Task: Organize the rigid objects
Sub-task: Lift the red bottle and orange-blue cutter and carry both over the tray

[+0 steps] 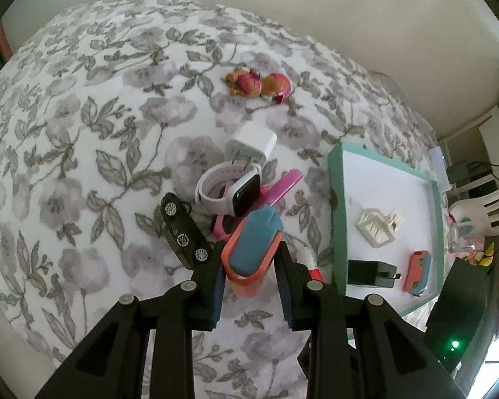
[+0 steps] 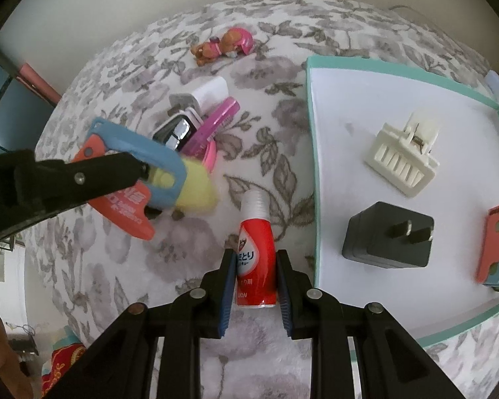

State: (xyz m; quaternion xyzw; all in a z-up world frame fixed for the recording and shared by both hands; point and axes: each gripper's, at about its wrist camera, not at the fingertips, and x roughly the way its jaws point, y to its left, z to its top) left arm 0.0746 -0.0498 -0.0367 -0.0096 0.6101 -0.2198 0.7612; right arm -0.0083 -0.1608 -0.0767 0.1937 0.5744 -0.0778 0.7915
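Left gripper [image 1: 249, 279] clamped on coral-blue clip [image 1: 251, 249] – right gripper [image 2: 254, 277] clenched around red bottle [image 2: 256, 259], both left of tray [image 2: 316, 173].

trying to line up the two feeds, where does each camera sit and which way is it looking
Left wrist: sits on the left claw, looks steeply down at the floral bedspread; its claw grips an orange-and-blue clip.
Right wrist: sits on the right claw, also looks steeply down; its claw grips a red bottle, and the left claw enters from the left.
Shared: the clip, the bottle, the teal-rimmed tray with black plug, and the toy dog.
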